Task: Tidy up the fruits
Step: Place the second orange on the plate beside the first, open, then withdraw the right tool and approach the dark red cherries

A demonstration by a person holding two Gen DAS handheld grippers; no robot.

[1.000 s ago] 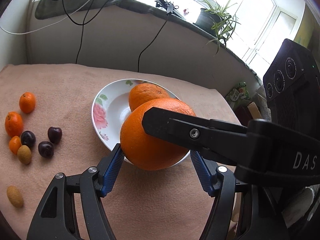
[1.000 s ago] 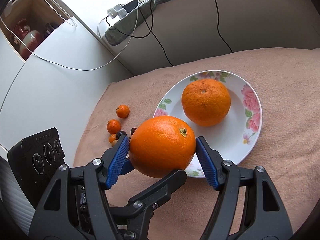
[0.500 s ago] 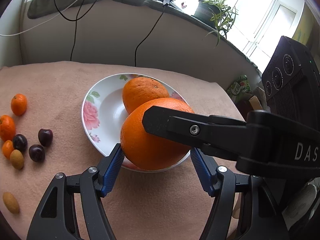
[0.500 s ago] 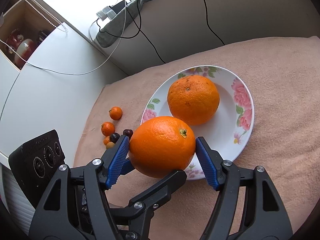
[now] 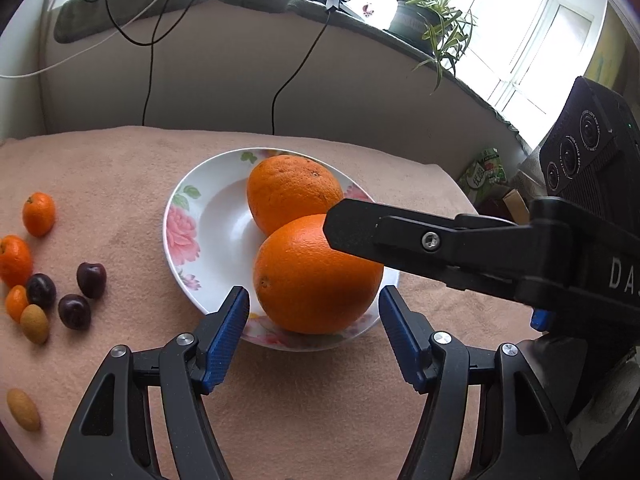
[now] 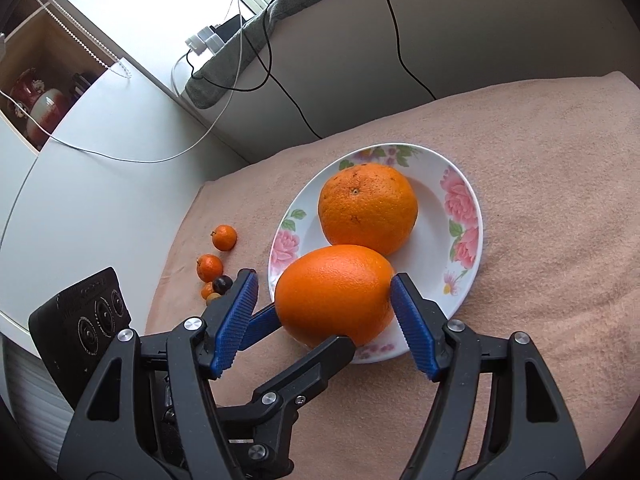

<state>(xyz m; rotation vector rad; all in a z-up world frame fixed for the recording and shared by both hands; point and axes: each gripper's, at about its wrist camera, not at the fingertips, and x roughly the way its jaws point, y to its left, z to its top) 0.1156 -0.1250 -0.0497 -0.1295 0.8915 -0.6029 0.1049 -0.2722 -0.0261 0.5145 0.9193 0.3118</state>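
Note:
A white flowered plate (image 5: 188,216) (image 6: 468,200) holds a large orange at its back (image 5: 294,196) (image 6: 368,206). A second large orange (image 5: 316,276) (image 6: 336,292) rests on the plate's near rim against the first. My left gripper (image 5: 314,332) is open, its blue pads standing off either side of this orange. My right gripper (image 6: 324,316) is open too; its right pad is at the orange's skin and its left pad is apart. The right gripper's finger (image 5: 420,236) crosses over the orange in the left wrist view.
Left of the plate on the peach cloth lie small tangerines (image 5: 38,214) (image 6: 224,238), dark cherries (image 5: 91,280) and kumquats (image 5: 24,410). A wall with hanging cables stands behind. The table's right edge drops off near a green packet (image 5: 486,172).
The held orange came down onto the plate's near rim beside the other orange. Both grippers' jaws spread apart and let go of it.

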